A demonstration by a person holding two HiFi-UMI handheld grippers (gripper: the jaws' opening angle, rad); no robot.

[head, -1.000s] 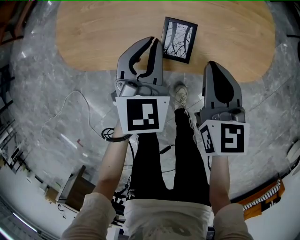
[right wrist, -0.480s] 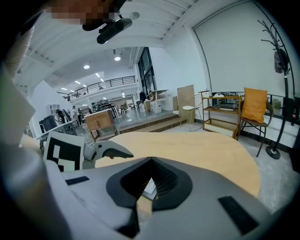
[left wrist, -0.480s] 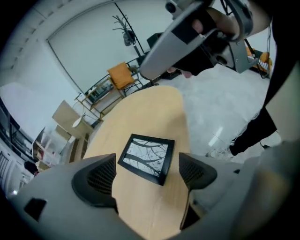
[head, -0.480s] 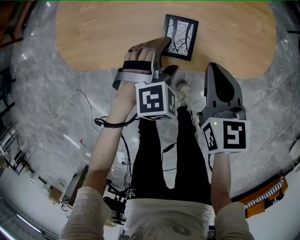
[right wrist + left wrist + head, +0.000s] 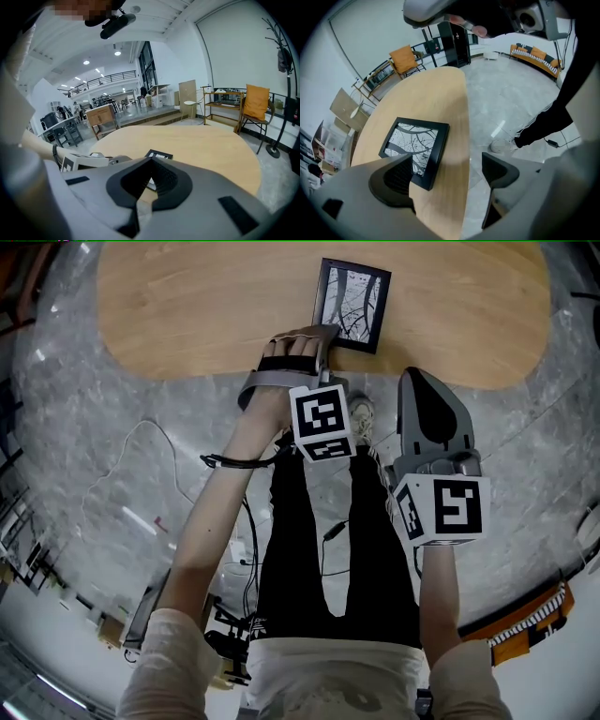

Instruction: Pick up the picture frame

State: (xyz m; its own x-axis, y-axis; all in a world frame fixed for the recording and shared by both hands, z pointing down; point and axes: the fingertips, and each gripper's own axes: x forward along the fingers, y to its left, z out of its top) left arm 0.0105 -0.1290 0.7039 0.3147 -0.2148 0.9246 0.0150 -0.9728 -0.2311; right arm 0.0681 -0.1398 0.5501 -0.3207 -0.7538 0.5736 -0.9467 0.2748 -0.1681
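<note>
Two tools: left tool (image 5: pixel 447 161), jaws just opened wide, empty, above picture frame (image 5: pixel 415 145) corner; right tool (image 5: pixel 147 173) closed.

No text, label or number can be read anywhere

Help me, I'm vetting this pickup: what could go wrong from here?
The left gripper has just been opening its jaws, only an edge of the picture frame between them, ungripped: so shallow a bite might slip. The frame lies flat near the table edge; a nudge could push it off.
</note>
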